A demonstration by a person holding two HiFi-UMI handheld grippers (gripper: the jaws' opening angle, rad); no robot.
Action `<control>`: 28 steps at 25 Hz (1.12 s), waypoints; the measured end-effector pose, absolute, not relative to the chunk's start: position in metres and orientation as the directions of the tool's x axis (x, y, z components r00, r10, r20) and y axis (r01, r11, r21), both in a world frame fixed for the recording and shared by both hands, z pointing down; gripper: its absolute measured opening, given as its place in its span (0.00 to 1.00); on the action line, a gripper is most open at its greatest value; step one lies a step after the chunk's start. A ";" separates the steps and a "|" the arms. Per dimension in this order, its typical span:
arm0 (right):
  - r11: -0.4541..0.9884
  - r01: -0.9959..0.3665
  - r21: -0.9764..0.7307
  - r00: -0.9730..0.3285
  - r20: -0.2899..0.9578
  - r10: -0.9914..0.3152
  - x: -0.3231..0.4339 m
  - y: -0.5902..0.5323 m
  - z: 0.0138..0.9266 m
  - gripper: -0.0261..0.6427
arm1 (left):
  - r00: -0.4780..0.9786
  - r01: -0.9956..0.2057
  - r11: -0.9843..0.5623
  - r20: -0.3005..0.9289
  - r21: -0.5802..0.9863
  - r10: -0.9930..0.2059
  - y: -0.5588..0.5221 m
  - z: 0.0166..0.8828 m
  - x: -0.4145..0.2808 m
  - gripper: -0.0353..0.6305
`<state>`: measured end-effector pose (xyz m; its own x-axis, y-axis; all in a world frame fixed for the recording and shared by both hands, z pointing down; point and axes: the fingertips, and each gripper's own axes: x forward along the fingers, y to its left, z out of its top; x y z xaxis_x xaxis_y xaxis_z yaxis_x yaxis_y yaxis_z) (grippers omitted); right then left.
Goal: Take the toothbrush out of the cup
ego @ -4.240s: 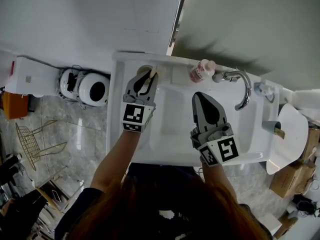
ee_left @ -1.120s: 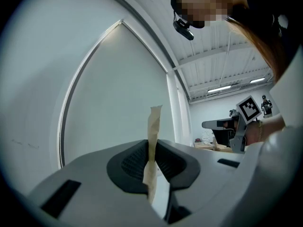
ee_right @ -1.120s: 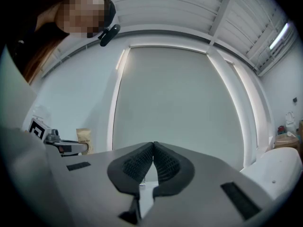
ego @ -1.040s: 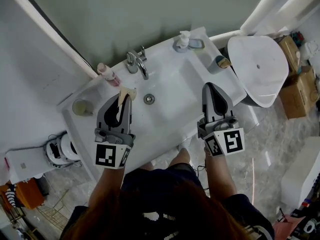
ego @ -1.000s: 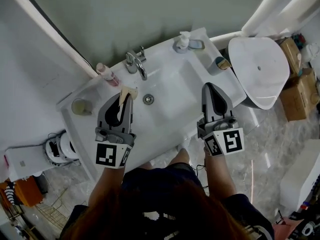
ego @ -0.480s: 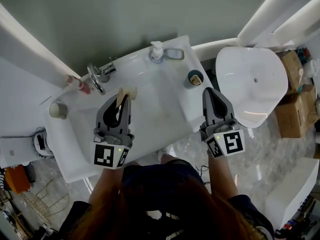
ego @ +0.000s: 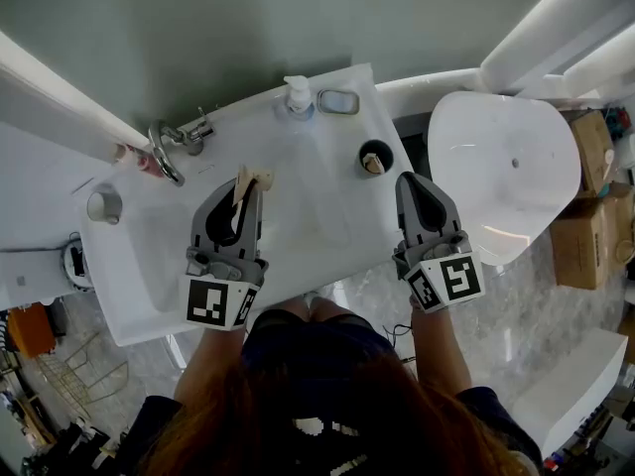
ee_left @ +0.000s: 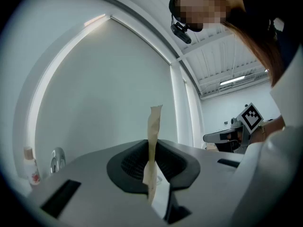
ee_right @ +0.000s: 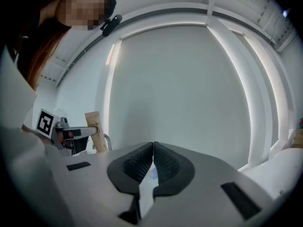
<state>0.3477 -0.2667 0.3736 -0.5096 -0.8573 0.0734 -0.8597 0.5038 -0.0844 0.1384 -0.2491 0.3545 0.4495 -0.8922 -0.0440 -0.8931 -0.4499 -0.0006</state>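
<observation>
Toothbrush (ego: pixel 242 187), a flat pale-beige stick, is standing upright between the jaws of the left gripper (ego: pixel 249 190), which are pinching it near its lower end while the top pokes well above the grey fingertips (ego: pixel 257 198). In the left gripper view the same toothbrush (ee_left: pixel 153 141) is rising straight out of the black pads. It is hanging over the white ceramic washbasin (ego: pixel 327 241), out of the pale round cup (ego: pixel 104 204) and well apart from it; that cup is sitting on the basin's left end.

Nearest, a person's reddish-brown hair (ego: pixel 327 405) is filling the lower edge of the head view, with both forearms reaching forward. The right gripper (ego: pixel 410 178) is hovering at the basin's right edge, its jaws pressed together with nothing between them; the right gripper view shows the pads meeting in a thin line.

Just beyond the right gripper's tip, a dark round cup (ego: pixel 375 157) with something beige inside is standing on the basin's right side. Farther back, a white pump bottle (ego: pixel 297 95) and a small clear dish (ego: pixel 339 101) are sitting side by side against the grey wall (ego: pixel 248 18), and a chrome tap (ego: pixel 166 153) is curving over the basin at the far left, with a small pink-capped bottle (ego: pixel 134 159) just beside it. To the right, a white oval toilet lid (ego: pixel 506 181) is lying closed.
</observation>
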 end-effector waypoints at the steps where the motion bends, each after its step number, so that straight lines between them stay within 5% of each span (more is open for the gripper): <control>1: 0.506 -0.858 -0.086 -0.512 0.080 -0.855 0.347 -0.268 0.378 0.07 | 0.451 -0.892 -0.451 -0.040 0.000 -0.892 -0.251 0.357 0.140 0.14; 16: 0.563 -0.826 0.036 -0.538 0.248 -0.805 0.328 -0.316 0.469 0.31 | 0.470 -0.883 -0.470 0.039 0.012 -0.882 -0.274 0.390 0.154 0.14; 21: 0.545 -0.836 0.067 -0.511 0.269 -0.816 0.327 -0.331 0.489 0.29 | 0.474 -0.880 -0.474 0.062 0.010 -0.878 -0.277 0.398 0.154 0.14; 28: 0.538 -0.839 0.079 -0.505 0.251 -0.826 0.328 -0.337 0.490 0.14 | 0.466 -0.884 -0.467 0.056 0.002 -0.883 -0.277 0.397 0.149 0.14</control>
<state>0.3281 -0.3374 0.4902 -0.5054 -0.8257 0.2506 -0.8394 0.5377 0.0790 0.1490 -0.2767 0.3967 0.4664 -0.8828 0.0556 -0.8842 -0.4670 0.0022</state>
